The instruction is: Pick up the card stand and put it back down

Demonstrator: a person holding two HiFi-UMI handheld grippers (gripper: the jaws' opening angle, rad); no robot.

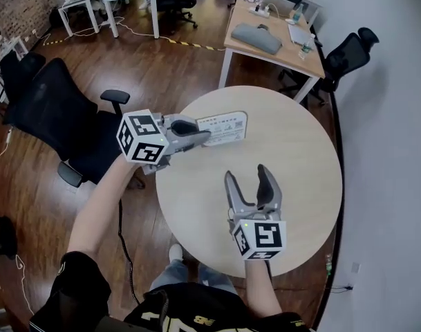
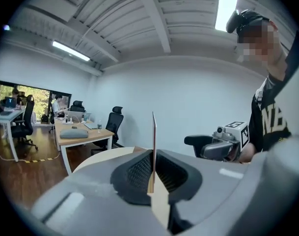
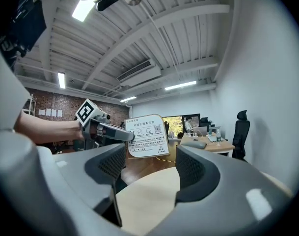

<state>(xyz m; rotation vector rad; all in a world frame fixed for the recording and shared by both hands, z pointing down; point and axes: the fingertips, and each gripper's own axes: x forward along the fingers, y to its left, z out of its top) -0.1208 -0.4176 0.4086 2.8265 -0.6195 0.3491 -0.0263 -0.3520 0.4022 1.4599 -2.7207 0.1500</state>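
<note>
The card stand [image 1: 222,126] is a white printed card, lifted off the round beige table [image 1: 293,164] and held over its far left part. My left gripper [image 1: 203,135] is shut on the card's left edge. In the left gripper view the card [image 2: 153,141] stands edge-on between the pressed pads. The right gripper view shows its printed face [image 3: 147,136] with the left gripper [image 3: 121,133] clamped on its side. My right gripper [image 1: 248,178] hovers nearer the table's front edge, jaws apart and empty, and it [image 3: 149,176] points level at the card.
A black office chair [image 1: 65,116] stands just left of the table. A wooden desk [image 1: 272,43] with a grey bag and small items is behind it, with another black chair [image 1: 348,54] at its right. A white wall runs along the right side.
</note>
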